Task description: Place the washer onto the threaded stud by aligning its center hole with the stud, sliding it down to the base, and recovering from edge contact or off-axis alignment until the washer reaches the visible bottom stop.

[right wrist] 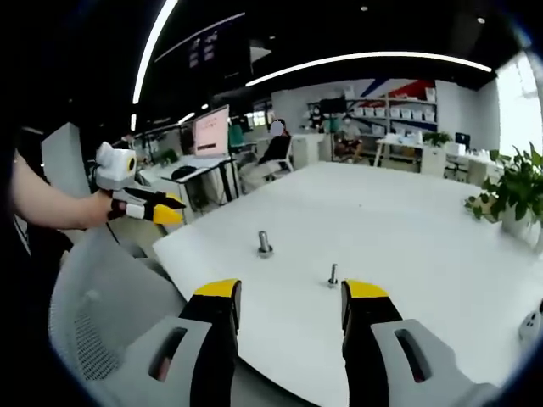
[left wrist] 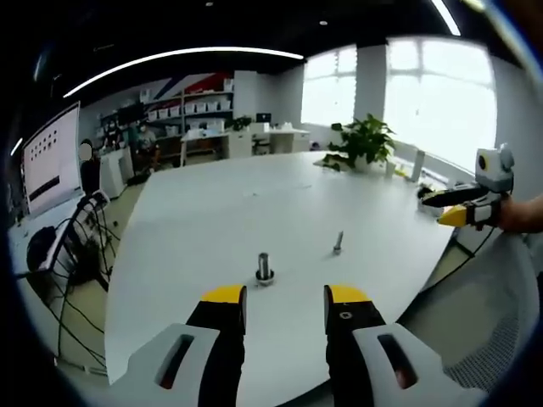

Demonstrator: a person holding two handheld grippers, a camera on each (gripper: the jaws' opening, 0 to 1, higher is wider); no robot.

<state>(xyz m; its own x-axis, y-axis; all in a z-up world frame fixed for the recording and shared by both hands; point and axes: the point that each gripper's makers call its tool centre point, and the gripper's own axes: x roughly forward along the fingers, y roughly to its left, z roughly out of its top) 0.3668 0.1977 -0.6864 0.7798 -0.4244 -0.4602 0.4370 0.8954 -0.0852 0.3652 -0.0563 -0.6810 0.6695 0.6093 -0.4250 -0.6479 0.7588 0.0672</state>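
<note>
Since both my left claw (left wrist: 284, 307) and right claw (right wrist: 291, 301) hang wide and empty over the table (left wrist: 212, 203), I judge the washer (left wrist: 265, 278), apparently ringing the short post, thin, stiff, slippery: pinch its rim. The stud (left wrist: 338, 243) stands nearby.

Light: bright; ceiling strips (left wrist: 182, 56), blown-out windows (left wrist: 437, 93)
Table (left wrist: 212, 212): pale glare, faint shadows
Edges: fisheye-bent, soft

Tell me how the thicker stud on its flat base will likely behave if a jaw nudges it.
The thicker stud stands upright on a small round base, so it probably slides on the smooth white table rather than rolls. Tall against that narrow base, it may tip. It looks metal, likely stiff.
</note>
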